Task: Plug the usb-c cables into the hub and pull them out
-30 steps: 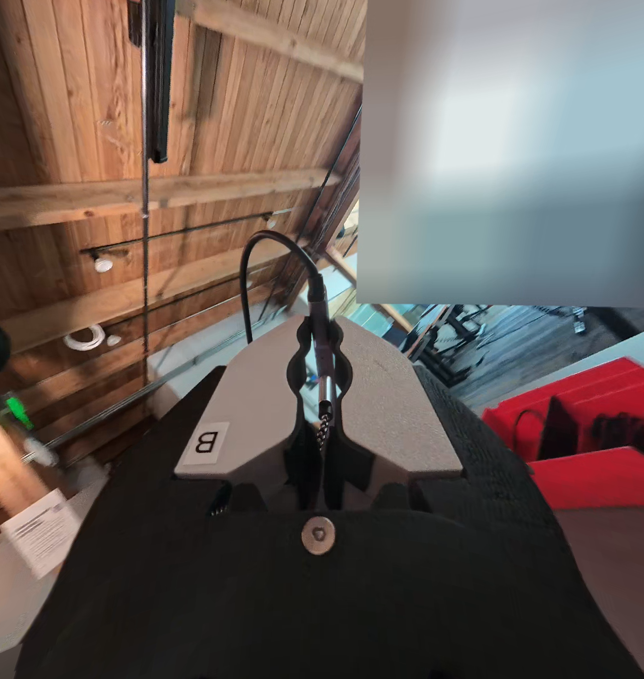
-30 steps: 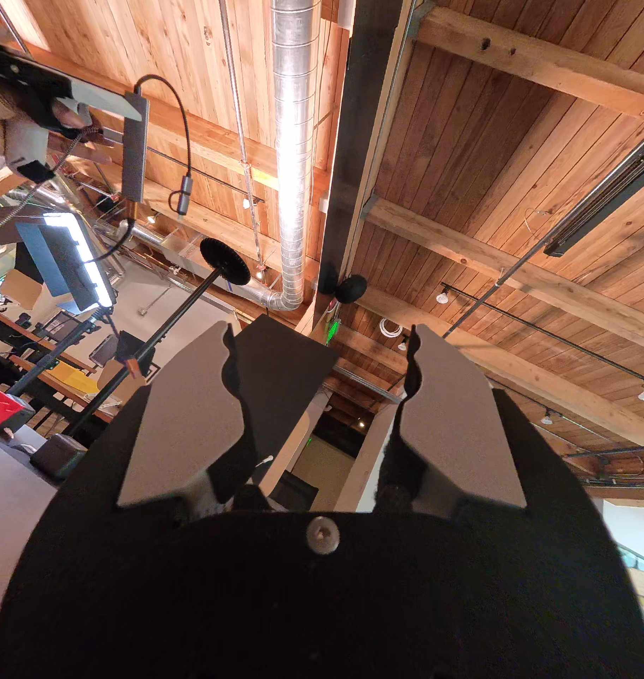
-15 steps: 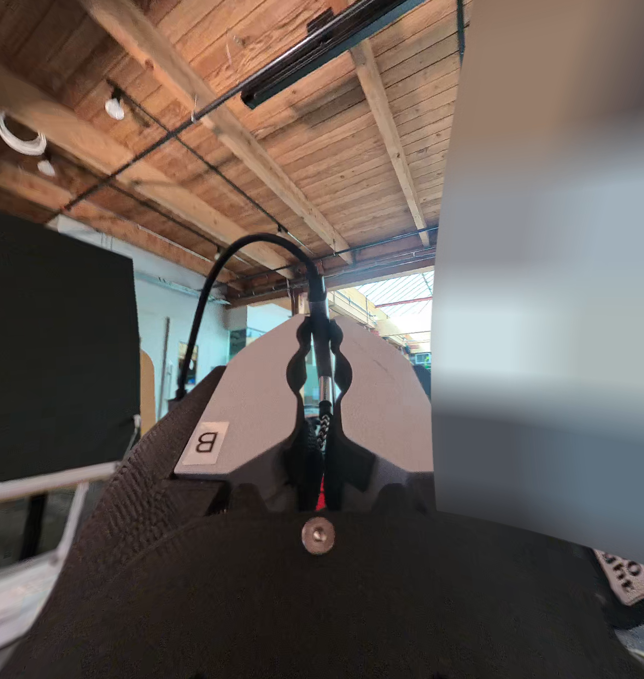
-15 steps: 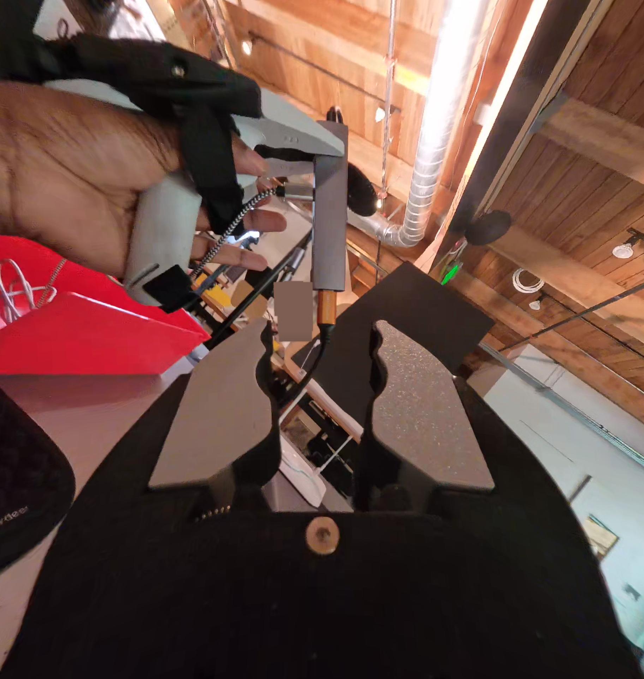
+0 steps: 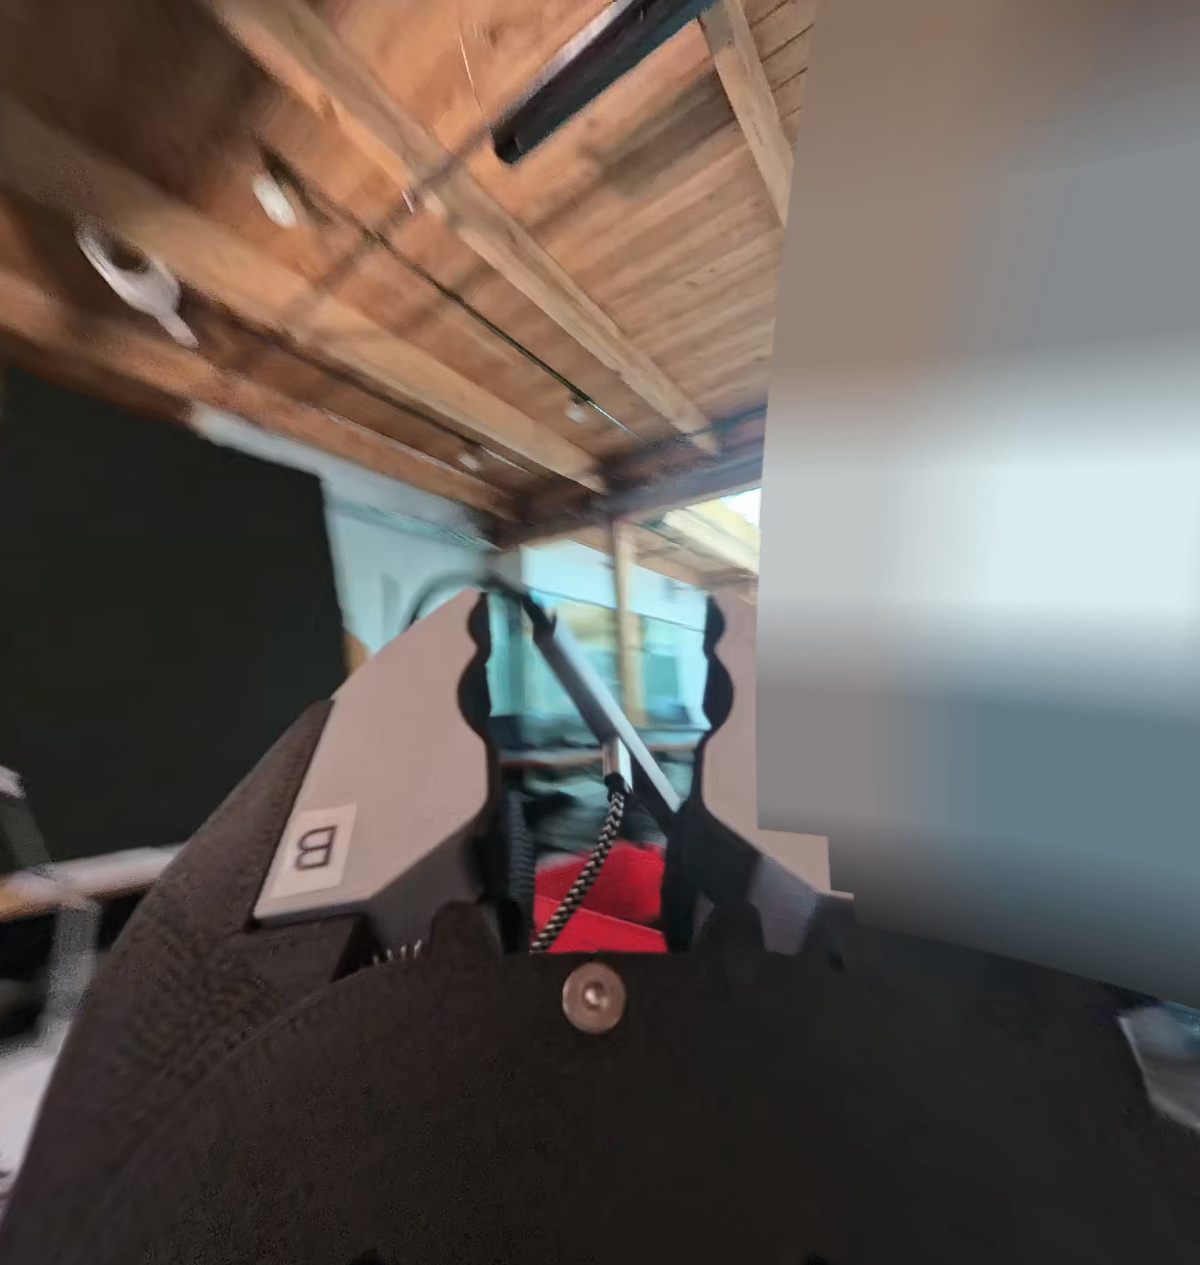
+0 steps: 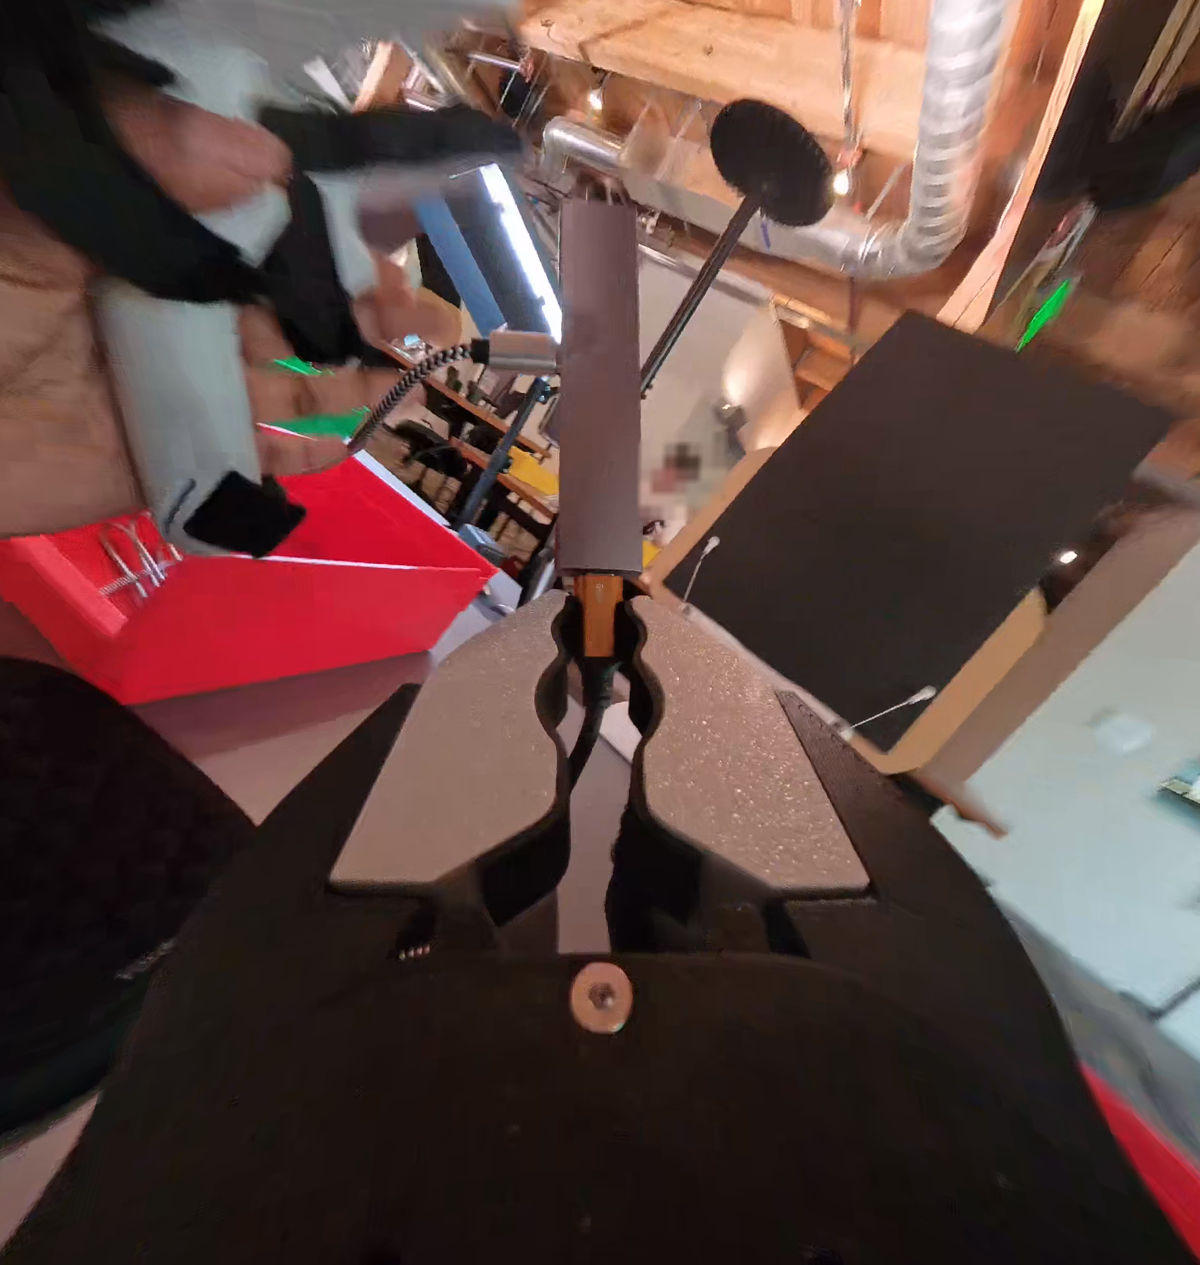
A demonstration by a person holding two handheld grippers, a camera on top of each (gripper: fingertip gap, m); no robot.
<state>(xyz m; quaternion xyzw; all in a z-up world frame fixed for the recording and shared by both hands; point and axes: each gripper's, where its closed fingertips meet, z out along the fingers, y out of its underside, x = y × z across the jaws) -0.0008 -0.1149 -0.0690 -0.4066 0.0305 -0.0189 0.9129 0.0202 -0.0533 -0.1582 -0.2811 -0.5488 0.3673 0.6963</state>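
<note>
In the right wrist view the grey hub (image 6: 597, 383) stands upright just beyond my right gripper (image 6: 597, 606). That gripper is shut on the orange usb-c plug (image 6: 597, 616), which sits in the hub's lower end. A braided cable's silver plug (image 6: 518, 352) is in the hub's left side. My left gripper (image 6: 412, 192), held by a hand, is blurred at upper left, apart from the hub. In the left wrist view my left gripper (image 5: 594, 616) is open. The hub (image 5: 611, 712) slants edge-on through the gap, with the braided cable (image 5: 594, 862) below it.
A red bin (image 6: 275, 602) with metal clips stands on the table at the left. A black panel (image 6: 891, 513) stands to the right and a black pad (image 6: 70, 855) at lower left. A blurred patch covers the right side of the left wrist view.
My left gripper has opened and let go of the hub. My right gripper has moved up to the hub's lower end and shut on the orange plug. Both views have swung downward.
</note>
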